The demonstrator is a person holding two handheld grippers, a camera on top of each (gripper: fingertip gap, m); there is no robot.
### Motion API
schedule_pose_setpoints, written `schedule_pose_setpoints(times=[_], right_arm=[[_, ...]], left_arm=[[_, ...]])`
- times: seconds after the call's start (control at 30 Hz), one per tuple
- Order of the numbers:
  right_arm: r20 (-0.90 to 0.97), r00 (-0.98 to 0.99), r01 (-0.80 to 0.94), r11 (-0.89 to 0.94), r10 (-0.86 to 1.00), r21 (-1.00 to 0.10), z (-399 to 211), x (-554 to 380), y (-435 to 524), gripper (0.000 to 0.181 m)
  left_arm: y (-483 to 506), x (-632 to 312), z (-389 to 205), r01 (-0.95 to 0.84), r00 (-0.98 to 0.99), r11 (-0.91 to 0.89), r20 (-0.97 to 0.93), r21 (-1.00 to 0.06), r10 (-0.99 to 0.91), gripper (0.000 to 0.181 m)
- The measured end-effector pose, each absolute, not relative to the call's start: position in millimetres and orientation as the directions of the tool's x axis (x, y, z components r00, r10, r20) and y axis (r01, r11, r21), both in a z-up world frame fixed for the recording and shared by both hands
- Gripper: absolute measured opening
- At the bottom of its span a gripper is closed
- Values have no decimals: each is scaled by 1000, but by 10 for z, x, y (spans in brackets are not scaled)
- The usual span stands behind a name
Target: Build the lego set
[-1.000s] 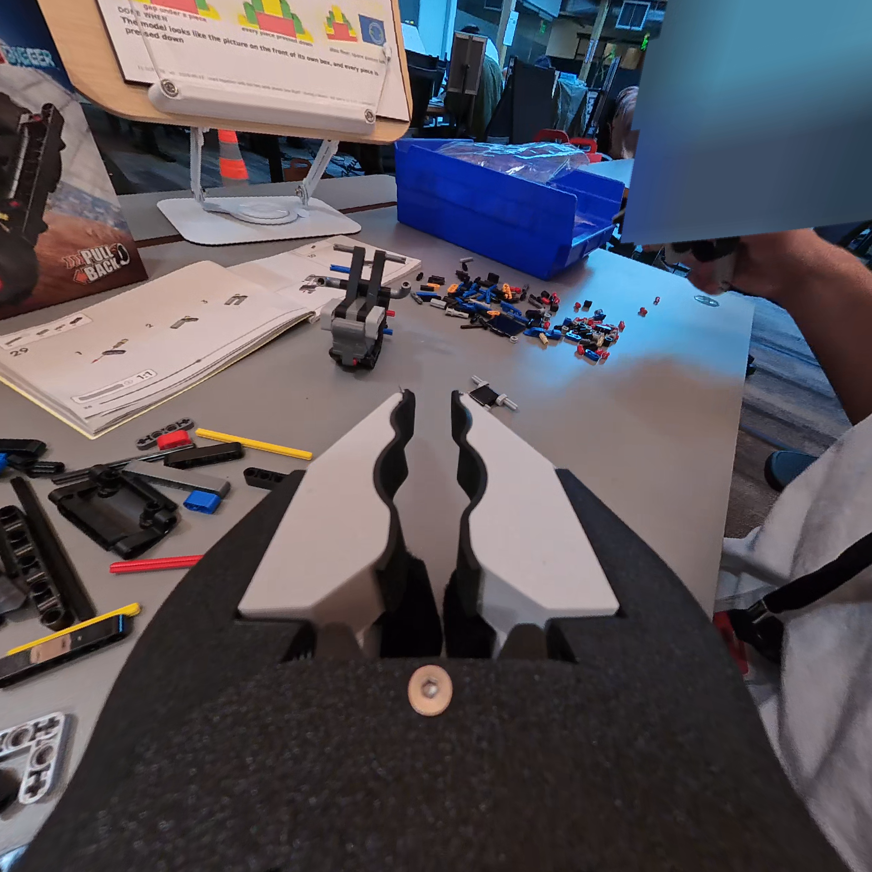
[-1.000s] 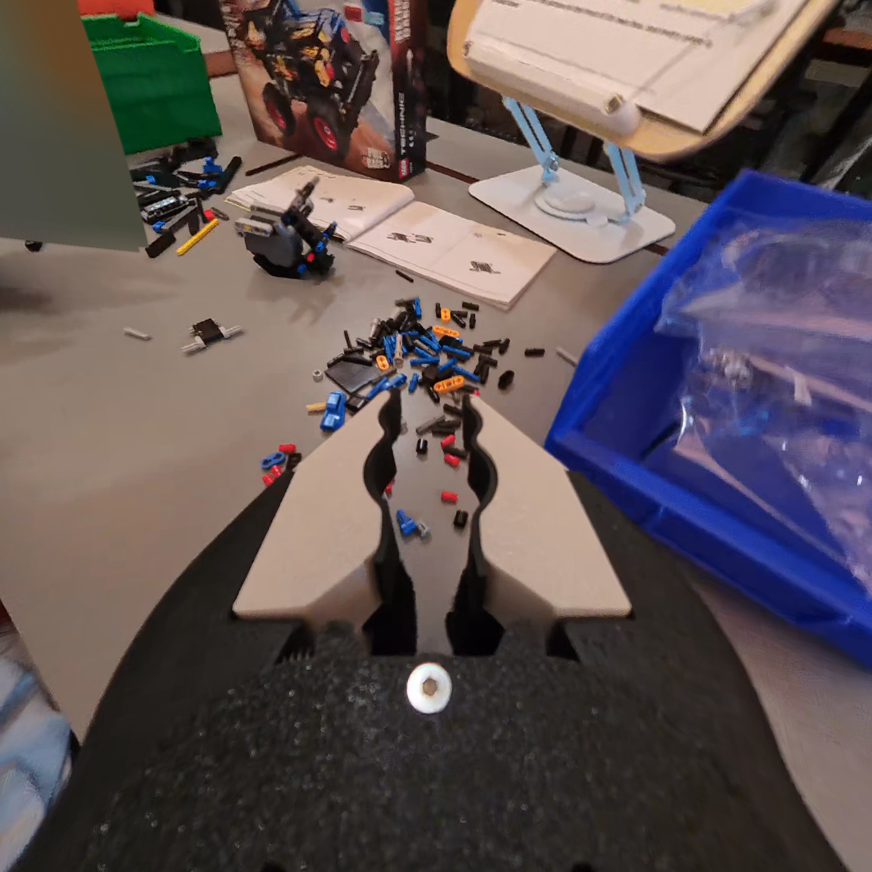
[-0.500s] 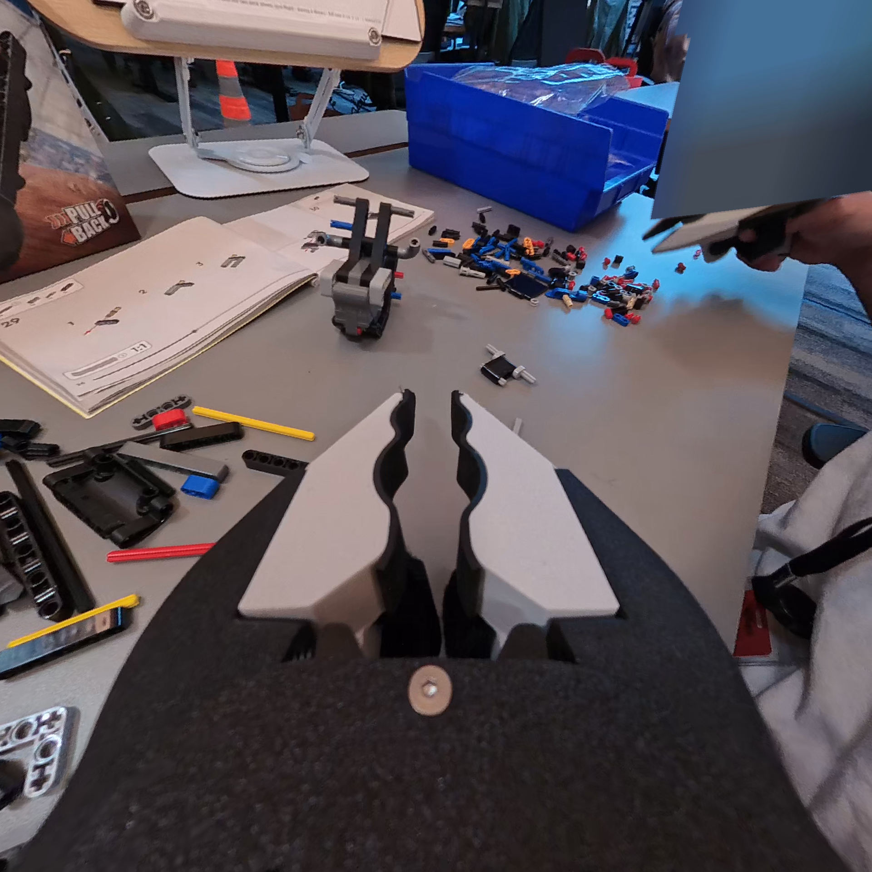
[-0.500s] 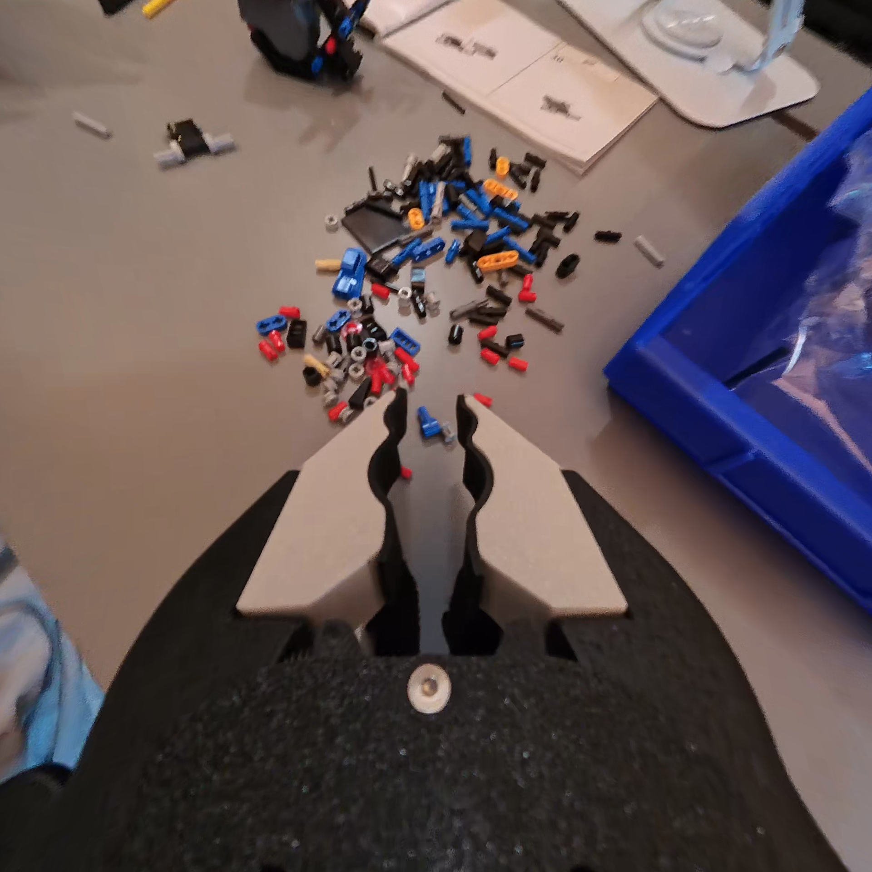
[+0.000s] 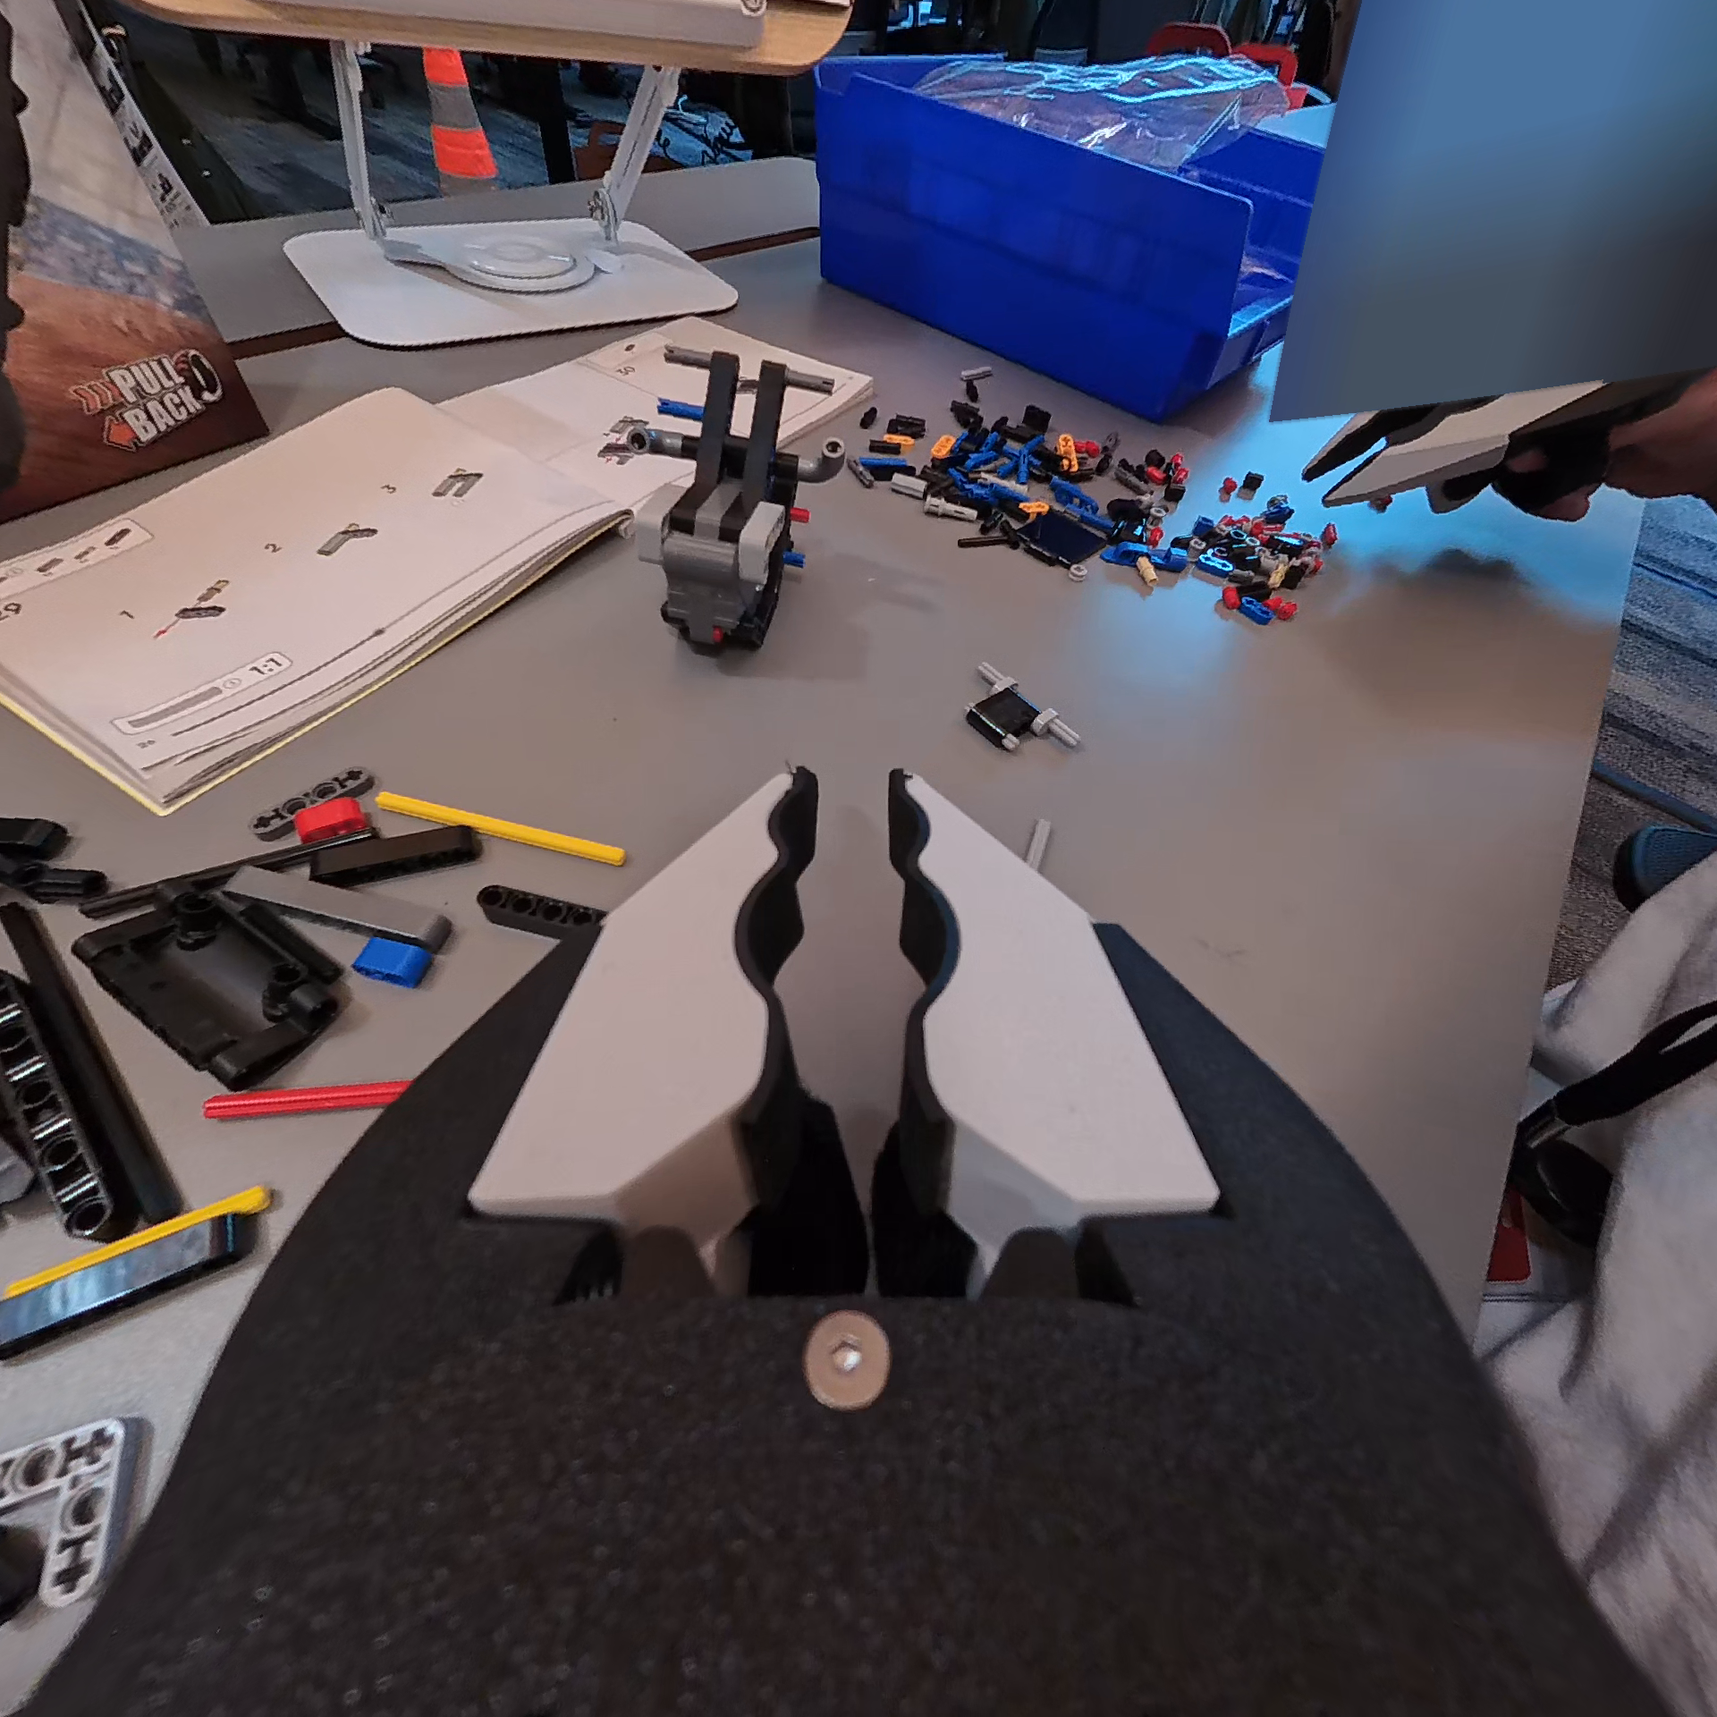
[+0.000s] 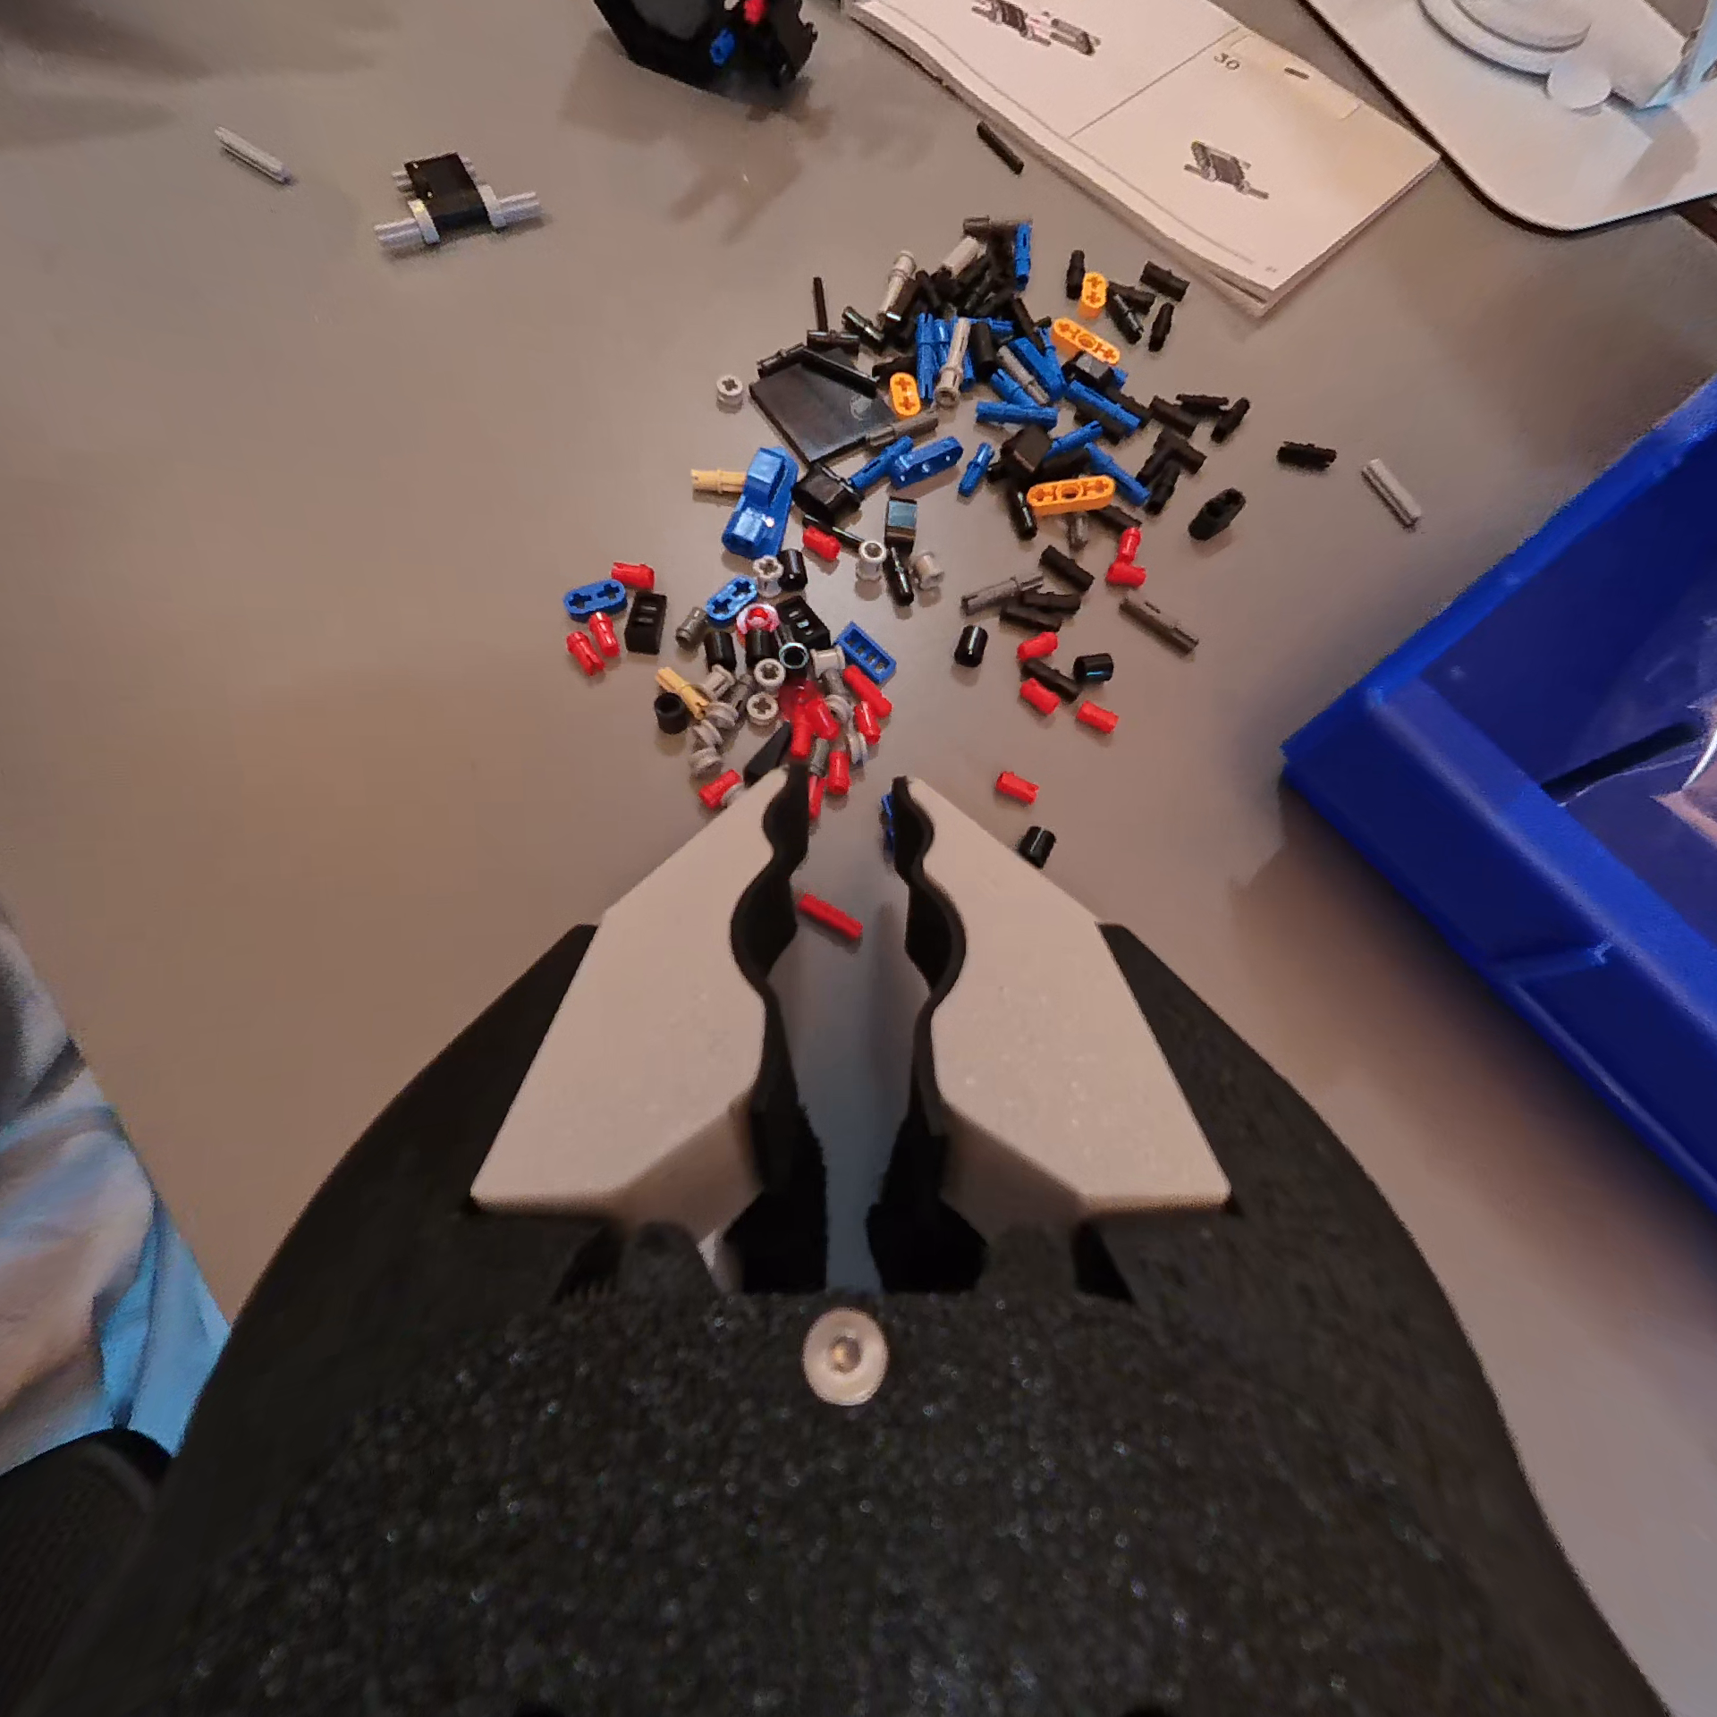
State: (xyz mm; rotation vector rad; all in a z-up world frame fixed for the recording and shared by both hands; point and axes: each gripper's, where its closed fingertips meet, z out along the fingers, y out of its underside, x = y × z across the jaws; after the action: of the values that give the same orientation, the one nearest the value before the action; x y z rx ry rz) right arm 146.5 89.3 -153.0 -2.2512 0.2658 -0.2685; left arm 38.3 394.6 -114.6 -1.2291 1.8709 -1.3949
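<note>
Right gripper (image 6: 844, 790), jaws narrowly parted and empty, hangs over the loose Lego pieces (image 6: 929, 520); left gripper (image 5: 850, 776), likewise narrow and empty, faces the half-built model (image 5: 729, 548) at 12 o'clock.

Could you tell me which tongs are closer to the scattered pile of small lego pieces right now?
Right. The right tongs hang open at the near edge of the pile of small pieces, tips among the red pins. The left tongs are open over bare table, well short of it.
</note>
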Motion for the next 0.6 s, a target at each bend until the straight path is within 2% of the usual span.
schedule_pose_setpoints(times=[0.6], right_arm=[[151,958,-49,-653,-246,-756,-1533,1475,1254,17]], left_arm=[[3940,371,-1126,-351,-476,66,117,-934,-872,13]])
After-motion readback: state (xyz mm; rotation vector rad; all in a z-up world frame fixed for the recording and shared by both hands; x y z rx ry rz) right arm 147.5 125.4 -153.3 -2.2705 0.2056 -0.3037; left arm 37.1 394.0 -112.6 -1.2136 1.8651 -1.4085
